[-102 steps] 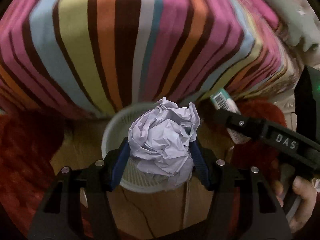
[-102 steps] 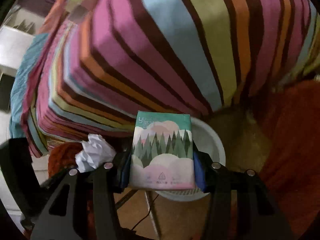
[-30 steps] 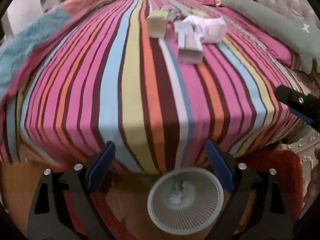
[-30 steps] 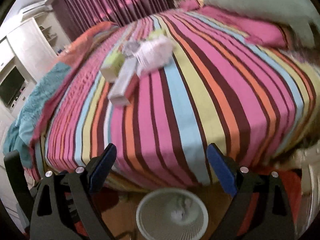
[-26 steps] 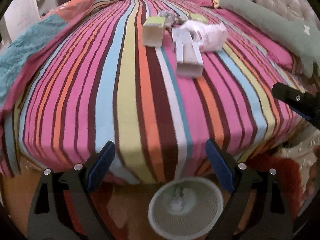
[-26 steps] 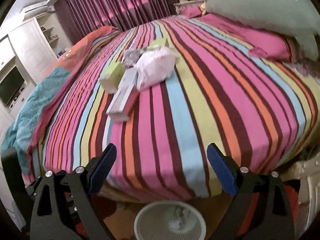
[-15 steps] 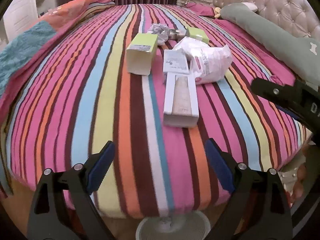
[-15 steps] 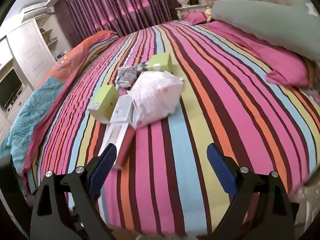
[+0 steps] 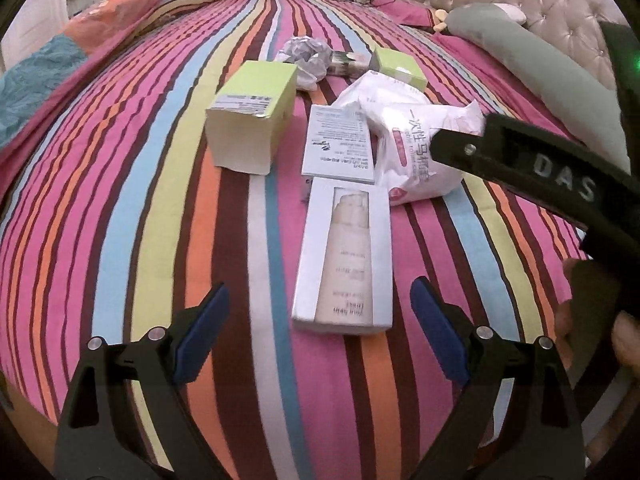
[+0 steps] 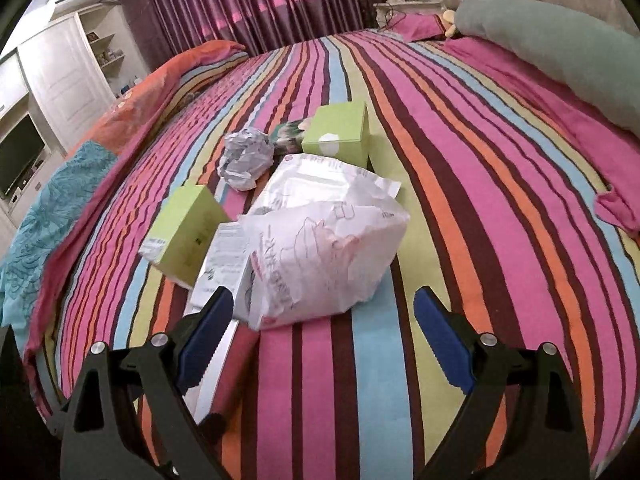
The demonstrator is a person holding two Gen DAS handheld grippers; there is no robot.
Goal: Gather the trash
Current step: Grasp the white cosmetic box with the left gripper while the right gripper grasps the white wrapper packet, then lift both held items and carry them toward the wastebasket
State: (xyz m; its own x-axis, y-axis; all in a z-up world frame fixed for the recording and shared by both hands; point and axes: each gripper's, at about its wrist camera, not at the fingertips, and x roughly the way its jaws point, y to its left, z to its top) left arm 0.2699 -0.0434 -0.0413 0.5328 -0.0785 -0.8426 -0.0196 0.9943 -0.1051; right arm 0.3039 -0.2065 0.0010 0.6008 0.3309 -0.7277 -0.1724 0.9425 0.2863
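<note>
Both tools hang over the near edge of the striped bed (image 9: 120,208), each with its blue-padded jaws spread wide and nothing between them. The left tool (image 9: 320,332) points at the long white box (image 9: 344,256), which lies flat on the bedspread with its near end just beyond the gap between the fingers; take this box as the landmark for the rest of the litter. Its open flap (image 9: 340,144) folds back at the far end, printed side up. Just right of the flap, and touching it, sits the white plastic packet (image 9: 408,148) with pink lettering, puffed up and crumpled. To the left of the flap, apart from the long white box, stands a light green carton (image 9: 250,116) with a white label on its near face. Farther back beyond the flap lies a crumpled paper ball (image 9: 306,54), with a small printed pack (image 9: 348,62) beside it and a second, smaller green box (image 9: 400,68) behind the packet. In the left wrist view the right tool's black arm, marked DAS, reaches in from the right edge over the packet. The right tool (image 10: 324,336) faces the packet from close by in its own view, the packet (image 10: 324,240) filling the space just ahead of its fingers, while the left blue pad (image 10: 204,336) overlaps the long white box (image 10: 216,356). A grey-green bolster (image 10: 560,48) lies along the bed's far right side, well apart from the litter.
</note>
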